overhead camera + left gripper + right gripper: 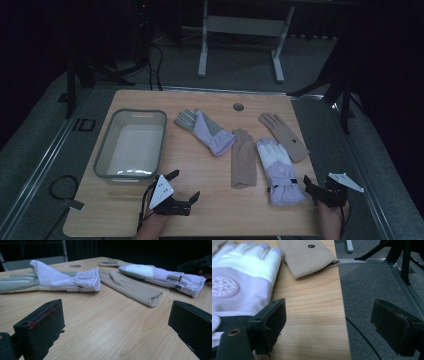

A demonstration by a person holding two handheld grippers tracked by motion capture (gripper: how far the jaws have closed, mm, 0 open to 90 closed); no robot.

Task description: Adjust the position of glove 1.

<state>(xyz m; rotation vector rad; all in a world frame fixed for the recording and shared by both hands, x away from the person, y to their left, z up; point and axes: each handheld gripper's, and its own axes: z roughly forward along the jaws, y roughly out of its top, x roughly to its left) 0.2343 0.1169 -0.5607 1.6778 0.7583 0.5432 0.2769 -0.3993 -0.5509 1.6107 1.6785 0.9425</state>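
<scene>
at the near edge of the pale wood-grain table (210,210), around 7 o'clock, the left gripper (186,186) rests low over bare board, its two blocky black jaws spread wide with nothing between them; in the left gripper view the jaw faces look matte and rubbery, one streaked with red. at about 5 o'clock the right gripper (311,189) sits at the table's right edge, jaws likewise wide apart and empty; in the right gripper view one jaw hangs over the wood and the other over the grey carpeted floor (374,285).

just beside the right gripper, at its 9 o'clock, lies a padded white-and-lilac ski glove (278,170), smooth and puffy, with a strapped cuff toward the near edge and a round printed emblem on its back. touching its left side is a flat tan fleece glove (243,159), soft and matte, cuff nearest. a second tan fleece glove (284,136) with a small dark tag lies at 2 o'clock, fingers pointing away. toward 12 o'clock sits a grey-and-lilac ski glove (204,131) with a gathered cuff. at 10 o'clock stands a translucent grey rectangular plastic tub (104,160) with rounded corners. beyond it, a round hole (238,107) pierces the far tabletop.
</scene>
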